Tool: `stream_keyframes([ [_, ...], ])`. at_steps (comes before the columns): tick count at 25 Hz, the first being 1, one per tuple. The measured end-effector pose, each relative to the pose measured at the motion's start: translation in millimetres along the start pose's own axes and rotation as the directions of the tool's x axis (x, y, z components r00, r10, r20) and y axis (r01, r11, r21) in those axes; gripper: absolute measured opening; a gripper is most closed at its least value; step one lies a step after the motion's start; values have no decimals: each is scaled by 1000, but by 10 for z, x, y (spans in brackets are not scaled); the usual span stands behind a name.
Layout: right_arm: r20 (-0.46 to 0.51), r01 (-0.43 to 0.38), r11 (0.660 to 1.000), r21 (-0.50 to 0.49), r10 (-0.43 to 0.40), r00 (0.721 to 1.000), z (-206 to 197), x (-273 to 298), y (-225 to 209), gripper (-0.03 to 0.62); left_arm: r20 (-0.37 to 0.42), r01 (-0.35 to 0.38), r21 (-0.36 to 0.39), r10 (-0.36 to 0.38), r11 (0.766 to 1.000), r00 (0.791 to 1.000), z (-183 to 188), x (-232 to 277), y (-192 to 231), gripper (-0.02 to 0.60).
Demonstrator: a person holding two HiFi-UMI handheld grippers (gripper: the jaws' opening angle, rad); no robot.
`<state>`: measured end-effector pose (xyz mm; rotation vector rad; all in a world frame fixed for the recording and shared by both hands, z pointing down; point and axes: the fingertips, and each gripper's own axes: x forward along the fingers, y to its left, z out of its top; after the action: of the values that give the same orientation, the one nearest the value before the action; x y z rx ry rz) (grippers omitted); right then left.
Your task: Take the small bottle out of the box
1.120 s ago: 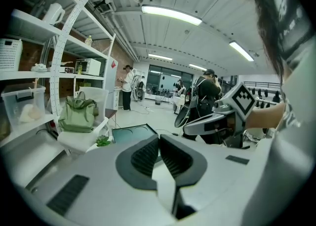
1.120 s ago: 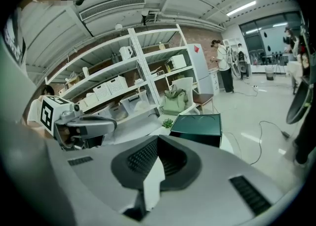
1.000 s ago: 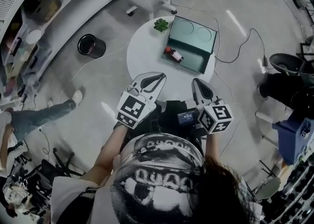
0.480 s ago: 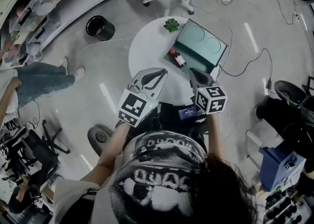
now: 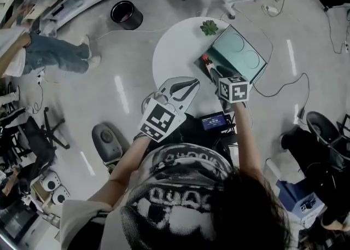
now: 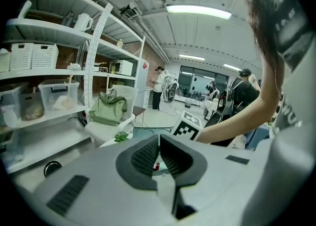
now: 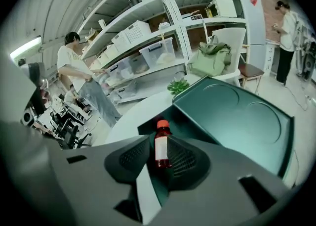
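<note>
- R gripper (image 5: 217, 72) – at the box's (image 5: 247, 73) near edge, jaws opening, spread w/ the small bottle (image 7: 161, 147) between them, pads not pressing it.
- Small bottle – lies inside the box, below its raised lid.
- L gripper (image 6: 159, 143) – short of the box, jaws pressed together, nothing in them.
</note>
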<state>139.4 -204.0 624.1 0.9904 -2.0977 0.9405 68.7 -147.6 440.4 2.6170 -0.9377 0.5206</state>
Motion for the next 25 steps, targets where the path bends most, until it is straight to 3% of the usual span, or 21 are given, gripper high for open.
stream_keyframes([
  [6, -100, 1, 999, -54, -7, 995, -46, 290, -41, 172, -14, -18, -9, 18, 1000, 1000, -54, -50, 18, 18],
  [16, -205, 16, 985, -172, -52, 977, -118, 544, -95, 212, -28, -76, -33, 75, 997, 997, -179, -185, 192, 18],
  [20, -225, 10, 990, -142, -42, 973, -109, 591, -95, 224, -32, -92, -41, 91, 995, 995, -229, -266, 254, 18],
  [25, -250, -3, 1000, -14, 0, 968, -156, 648, -126, 236, -33, -102, -48, 100, 994, 994, -262, -326, 313, 18],
])
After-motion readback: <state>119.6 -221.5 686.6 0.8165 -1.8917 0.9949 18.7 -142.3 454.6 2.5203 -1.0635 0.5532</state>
